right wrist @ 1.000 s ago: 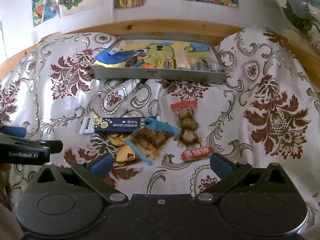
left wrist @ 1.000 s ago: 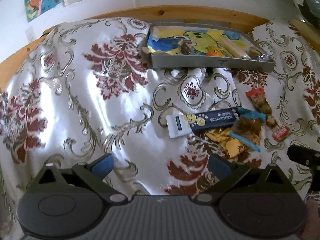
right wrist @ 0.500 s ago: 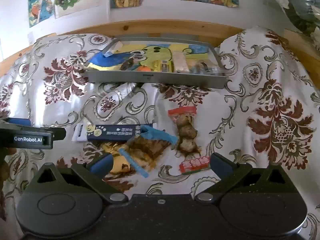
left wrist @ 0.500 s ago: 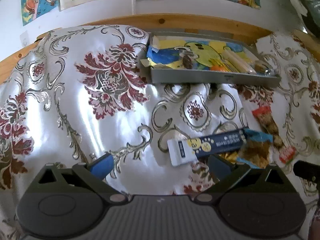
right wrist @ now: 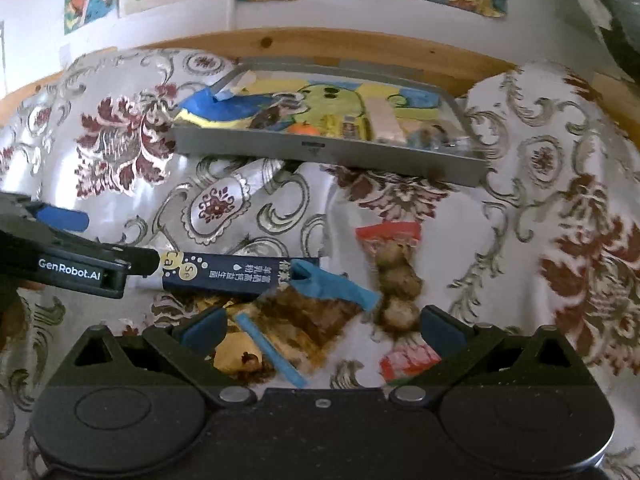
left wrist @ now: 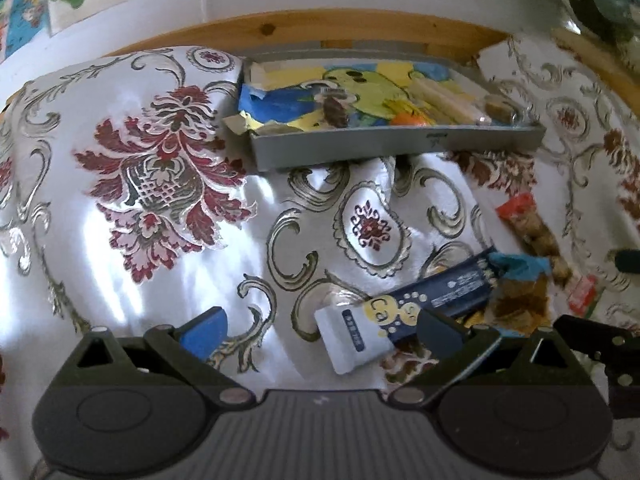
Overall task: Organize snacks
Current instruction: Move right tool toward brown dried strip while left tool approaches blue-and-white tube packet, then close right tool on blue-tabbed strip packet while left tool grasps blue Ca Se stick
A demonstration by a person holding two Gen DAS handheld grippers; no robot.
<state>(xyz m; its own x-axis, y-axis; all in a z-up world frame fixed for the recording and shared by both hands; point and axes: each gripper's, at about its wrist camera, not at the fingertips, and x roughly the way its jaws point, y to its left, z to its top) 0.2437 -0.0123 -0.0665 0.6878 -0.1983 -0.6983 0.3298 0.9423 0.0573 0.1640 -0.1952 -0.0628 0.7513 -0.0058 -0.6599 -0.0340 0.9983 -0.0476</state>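
Glossy navy wrapper – the long snack stick (left wrist: 420,312) lies mid-cloth, near the tray (left wrist: 396,146). Light, slick, bendy, I judge; my left gripper (left wrist: 320,326), wide open and empty, straddles its white end – pinch there.

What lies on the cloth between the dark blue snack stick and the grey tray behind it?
Only bare, wrinkled floral cloth lies between the dark blue snack stick and the grey tray; the right wrist view shows this clearly.

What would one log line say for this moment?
left gripper: open, nearing navy stick pack | right gripper: open, over brown snack bag | tray: partly filled
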